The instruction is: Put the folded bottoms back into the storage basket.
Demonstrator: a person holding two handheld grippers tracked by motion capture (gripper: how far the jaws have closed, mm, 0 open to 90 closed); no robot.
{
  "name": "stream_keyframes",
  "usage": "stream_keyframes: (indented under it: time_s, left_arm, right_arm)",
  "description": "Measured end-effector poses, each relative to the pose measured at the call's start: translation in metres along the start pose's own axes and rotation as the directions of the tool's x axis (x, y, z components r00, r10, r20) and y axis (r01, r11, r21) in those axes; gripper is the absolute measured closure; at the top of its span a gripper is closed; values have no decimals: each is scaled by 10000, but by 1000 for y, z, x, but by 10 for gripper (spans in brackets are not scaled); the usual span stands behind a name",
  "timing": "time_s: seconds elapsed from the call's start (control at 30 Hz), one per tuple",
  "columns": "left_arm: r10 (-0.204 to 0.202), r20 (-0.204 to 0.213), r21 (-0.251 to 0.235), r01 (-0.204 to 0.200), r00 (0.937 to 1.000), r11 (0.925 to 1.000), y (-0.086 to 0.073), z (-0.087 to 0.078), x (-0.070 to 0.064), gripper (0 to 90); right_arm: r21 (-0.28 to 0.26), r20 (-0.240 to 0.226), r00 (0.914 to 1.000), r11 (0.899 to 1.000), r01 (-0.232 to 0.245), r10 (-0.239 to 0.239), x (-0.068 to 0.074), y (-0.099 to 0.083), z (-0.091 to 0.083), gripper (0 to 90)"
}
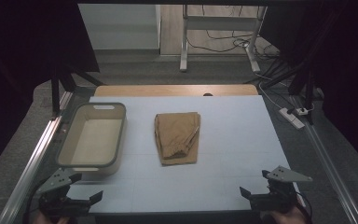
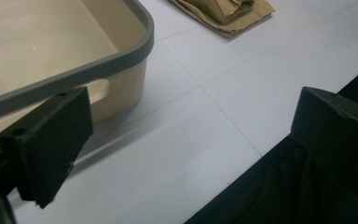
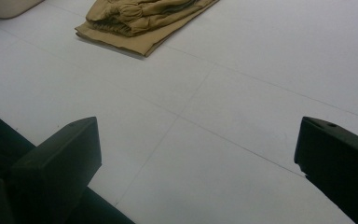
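High view: folded tan garment (image 1: 177, 137) lay mid-bench (image 1: 242, 140), beige tub (image 1: 93, 137) just to its left, apart. Left tongs (image 1: 81, 198) and right tongs (image 1: 256, 193) sat low at near bench edge, well apart from garment, hands at bottom border, both aimed inward.

Left gripper view: jaws spread wide, nothing between; tub corner (image 2: 121, 70) close ahead, garment (image 2: 223, 11) beyond.

Right gripper view: jaws spread wide over bare bench (image 3: 242, 70); garment (image 3: 140, 21) far ahead.

A tan garment (image 1: 177, 137), folded into a neat rectangle with its gathered elastic edge showing, lies flat mid-tabletop. Just to its left stands a beige bin (image 1: 93, 137) with a grey rim, upright and hollow.
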State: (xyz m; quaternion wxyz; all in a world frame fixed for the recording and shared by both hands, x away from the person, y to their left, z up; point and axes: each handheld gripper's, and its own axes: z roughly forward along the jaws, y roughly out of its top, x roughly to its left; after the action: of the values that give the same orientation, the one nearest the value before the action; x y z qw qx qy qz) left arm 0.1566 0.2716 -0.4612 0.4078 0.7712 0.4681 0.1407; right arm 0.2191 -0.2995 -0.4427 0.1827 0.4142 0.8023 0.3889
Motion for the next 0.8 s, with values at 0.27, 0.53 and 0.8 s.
stream_keyframes:
  time_s: [0.27,0.53,0.8]
  left_arm:
    - [247,439,-186,-239,9987,9995,7,3,-3,0]
    - [983,670,-480,-952,9929,9943,15,12,-10,0]
    - [1246,726,-500,-1212,9895,9914,20,22,-15,0]
  right_arm:
    - [44,-35,10000,10000,64,-64,1,0,1,7]
    - [132,31,9998,9997,216,-216,2,0,1,7]
    - [119,-5,9997,9996,258,-258,2,0,1,7]
